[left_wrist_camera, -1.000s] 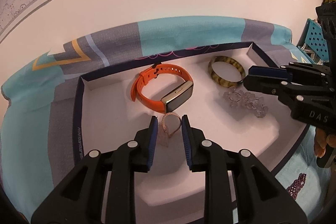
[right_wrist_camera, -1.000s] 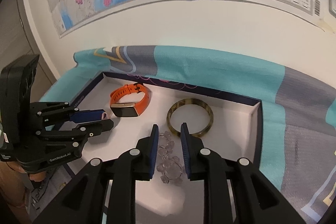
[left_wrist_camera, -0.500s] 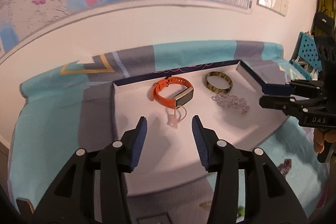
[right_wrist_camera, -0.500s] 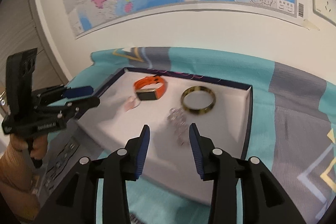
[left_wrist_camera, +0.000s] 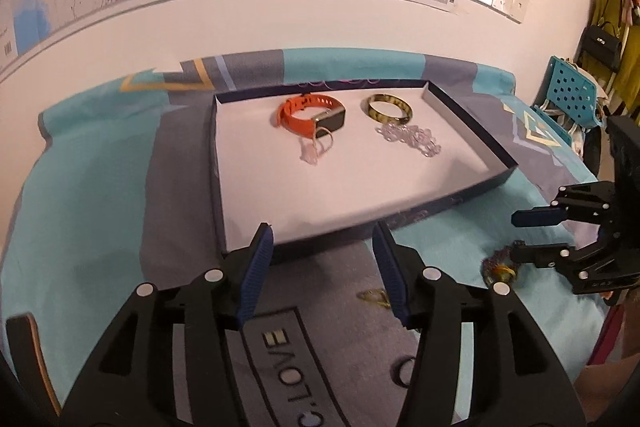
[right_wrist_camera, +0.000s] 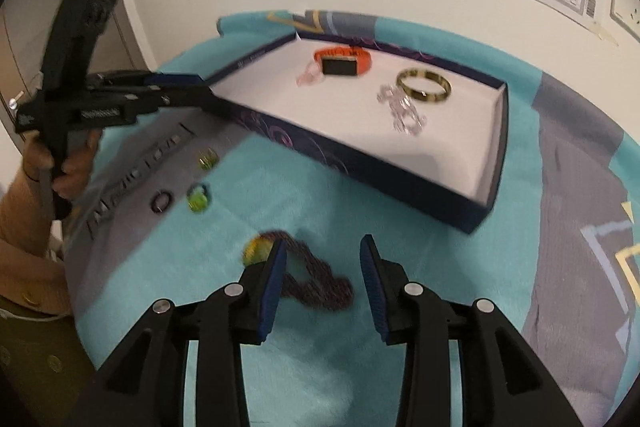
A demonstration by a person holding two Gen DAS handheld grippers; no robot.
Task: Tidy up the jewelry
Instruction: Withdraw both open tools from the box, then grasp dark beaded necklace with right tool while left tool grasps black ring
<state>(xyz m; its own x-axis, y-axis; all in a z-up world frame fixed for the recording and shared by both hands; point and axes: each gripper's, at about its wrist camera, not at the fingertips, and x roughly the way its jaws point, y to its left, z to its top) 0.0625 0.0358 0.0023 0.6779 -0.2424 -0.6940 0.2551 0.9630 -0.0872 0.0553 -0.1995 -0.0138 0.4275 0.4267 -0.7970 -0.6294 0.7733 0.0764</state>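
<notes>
A white-lined navy tray (left_wrist_camera: 216,163) holds an orange watch (left_wrist_camera: 310,115), a tortoiseshell bangle (left_wrist_camera: 390,107), a clear crystal bracelet (left_wrist_camera: 412,139) and a pink ring (left_wrist_camera: 316,149). My left gripper (left_wrist_camera: 323,231) hovers over the cloth at the tray's near edge. Its jaws are opening with nothing between them. My right gripper (right_wrist_camera: 324,243) stands open, low over a purple bead chain (right_wrist_camera: 316,279) with a yellow-green stone (right_wrist_camera: 258,251). The chain lies partly between the fingers, untouched. The tray (right_wrist_camera: 360,163) shows in the right wrist view too.
On the teal and grey cloth lie a small gold piece (left_wrist_camera: 374,297), a green ring (right_wrist_camera: 199,199), a dark ring (right_wrist_camera: 161,201) and a gold-green piece (right_wrist_camera: 208,159). A wall with a map rises behind. A blue perforated chair (left_wrist_camera: 572,95) stands at the right.
Both grippers let go and opened: the pink ring and the crystal bracelet now lie loose in the tray. Both hands pulled back out of the tray to the near cloth.
</notes>
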